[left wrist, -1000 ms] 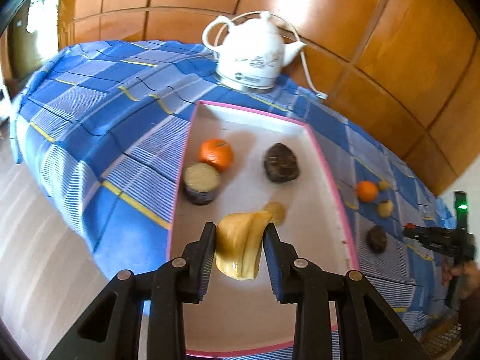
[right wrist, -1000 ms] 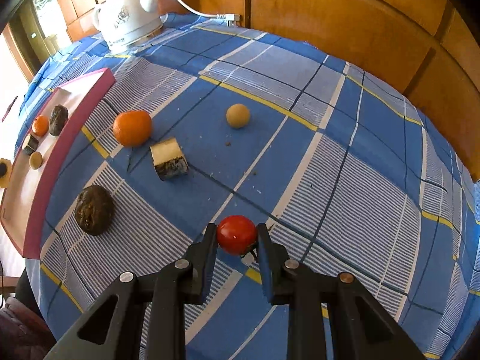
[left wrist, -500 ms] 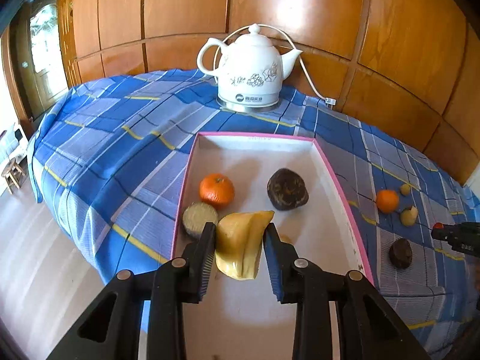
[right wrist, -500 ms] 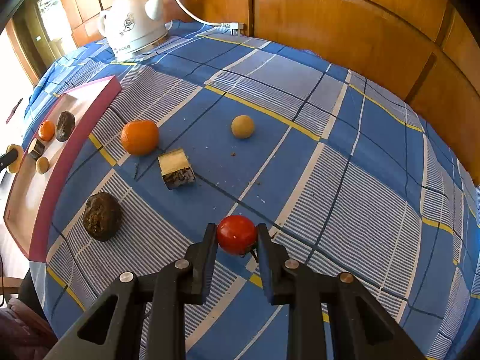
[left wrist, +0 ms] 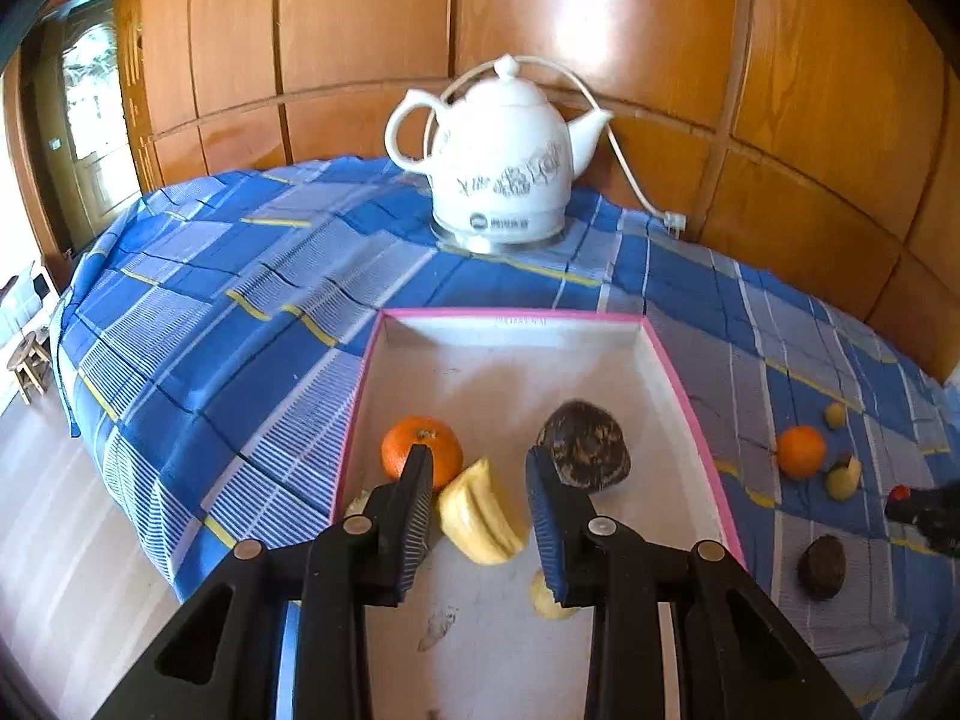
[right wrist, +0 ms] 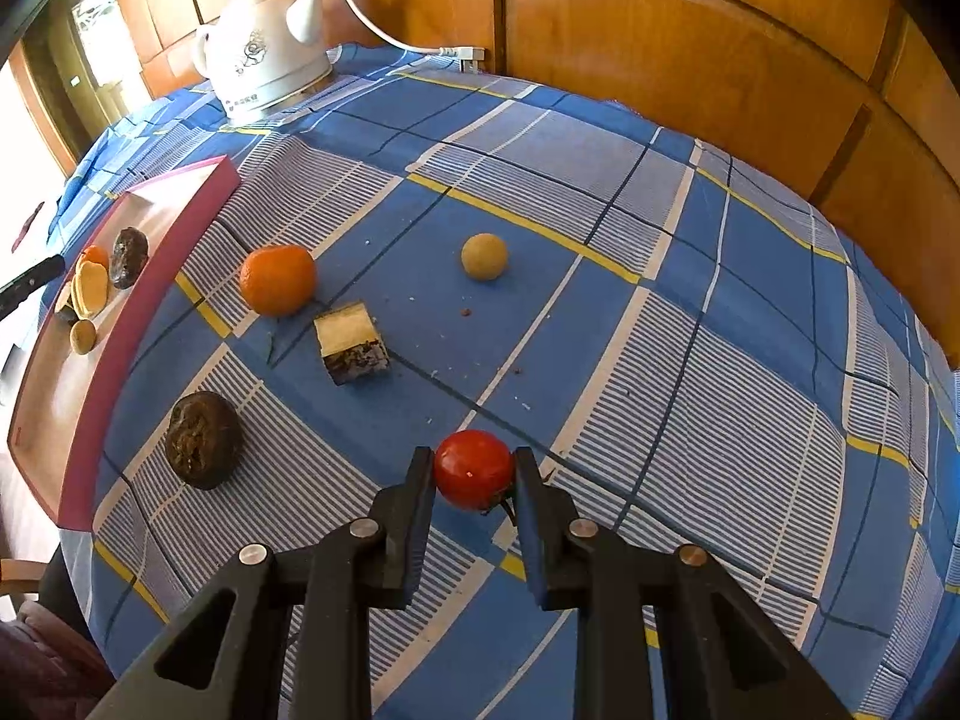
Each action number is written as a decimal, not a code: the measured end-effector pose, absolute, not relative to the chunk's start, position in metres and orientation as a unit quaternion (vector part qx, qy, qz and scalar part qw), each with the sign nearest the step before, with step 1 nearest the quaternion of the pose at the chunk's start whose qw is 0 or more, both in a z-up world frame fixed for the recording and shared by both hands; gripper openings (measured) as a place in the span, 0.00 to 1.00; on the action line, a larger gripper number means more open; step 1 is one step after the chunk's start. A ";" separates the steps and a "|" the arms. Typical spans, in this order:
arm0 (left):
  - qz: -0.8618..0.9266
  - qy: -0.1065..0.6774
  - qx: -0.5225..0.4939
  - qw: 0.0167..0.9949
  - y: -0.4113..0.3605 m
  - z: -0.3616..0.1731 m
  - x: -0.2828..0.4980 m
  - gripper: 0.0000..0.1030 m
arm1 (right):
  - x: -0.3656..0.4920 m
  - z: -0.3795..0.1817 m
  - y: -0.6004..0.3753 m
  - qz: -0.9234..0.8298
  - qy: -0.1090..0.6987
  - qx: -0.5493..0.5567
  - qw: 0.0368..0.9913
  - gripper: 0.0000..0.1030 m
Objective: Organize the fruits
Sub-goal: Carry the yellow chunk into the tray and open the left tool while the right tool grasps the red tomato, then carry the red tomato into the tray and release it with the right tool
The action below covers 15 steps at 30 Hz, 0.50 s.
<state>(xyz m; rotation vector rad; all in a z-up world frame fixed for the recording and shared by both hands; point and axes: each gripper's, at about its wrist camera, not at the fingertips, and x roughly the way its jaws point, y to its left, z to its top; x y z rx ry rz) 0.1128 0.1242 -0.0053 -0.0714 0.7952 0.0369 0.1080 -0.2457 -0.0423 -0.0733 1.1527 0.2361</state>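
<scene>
Banana piece (left wrist: 480,516), clamped between the closed jaws of the left gripper (left wrist: 477,456), has been carried farther in over the pink-rimmed tray (left wrist: 516,315) and now hangs low, with an orange (left wrist: 408,438) just ahead-left of the tips and a dark fruit (left wrist: 585,444) just ahead-right. Release here would likely complete this placement. The right gripper (right wrist: 474,459) has not moved, holding the red fruit (right wrist: 474,471) tight over the tablecloth (right wrist: 690,360); four more fruits lie ahead of it.
</scene>
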 end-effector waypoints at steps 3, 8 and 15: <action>0.021 0.382 -0.047 0.923 0.130 0.000 0.108 0.32 | 0.109 -0.042 -0.246 0.109 0.544 -0.034 0.832 0.25; 0.029 0.381 -0.052 0.923 0.138 0.002 0.088 0.37 | 0.110 -0.041 -0.246 0.109 0.542 -0.034 0.833 0.25; 0.035 0.382 -0.052 0.922 0.134 0.003 0.068 0.54 | 0.109 -0.040 -0.246 0.105 0.540 -0.035 0.835 0.25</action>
